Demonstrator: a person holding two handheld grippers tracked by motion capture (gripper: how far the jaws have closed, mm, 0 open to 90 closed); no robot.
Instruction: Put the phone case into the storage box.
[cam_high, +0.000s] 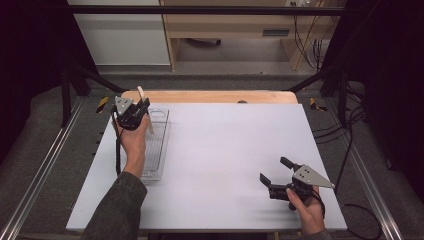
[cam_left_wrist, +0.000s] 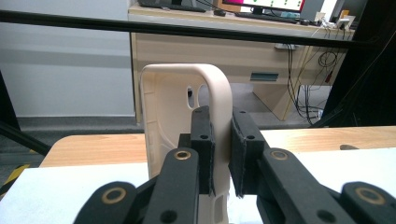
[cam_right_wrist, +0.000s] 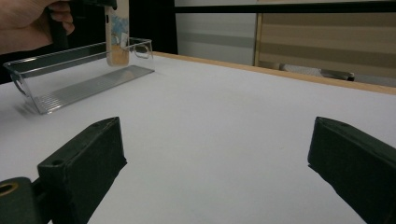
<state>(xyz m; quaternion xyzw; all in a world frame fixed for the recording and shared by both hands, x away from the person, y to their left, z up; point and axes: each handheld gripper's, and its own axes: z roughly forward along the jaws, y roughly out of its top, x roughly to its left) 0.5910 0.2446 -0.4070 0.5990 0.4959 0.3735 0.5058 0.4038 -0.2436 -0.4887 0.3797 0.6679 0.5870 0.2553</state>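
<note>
A beige phone case (cam_high: 141, 93) stands upright in my left gripper (cam_high: 136, 113), over the far end of a clear plastic tray (cam_high: 159, 145) at the table's left. In the left gripper view the pads (cam_left_wrist: 203, 135) press on the case's side wall (cam_left_wrist: 168, 107), so the left gripper (cam_left_wrist: 223, 135) is shut on it. From the right gripper view the phone case (cam_right_wrist: 116, 32) hangs with its lower end inside the tray (cam_right_wrist: 79, 84). My right gripper (cam_high: 273, 169) rests near the front right of the table, its jaws wide open with nothing between them (cam_right_wrist: 215, 154).
The white table top (cam_high: 225, 140) stretches between the two hands. A wooden edge (cam_high: 210, 96) runs along its far side, with a black frame bar and desks behind it. Cables hang at the right.
</note>
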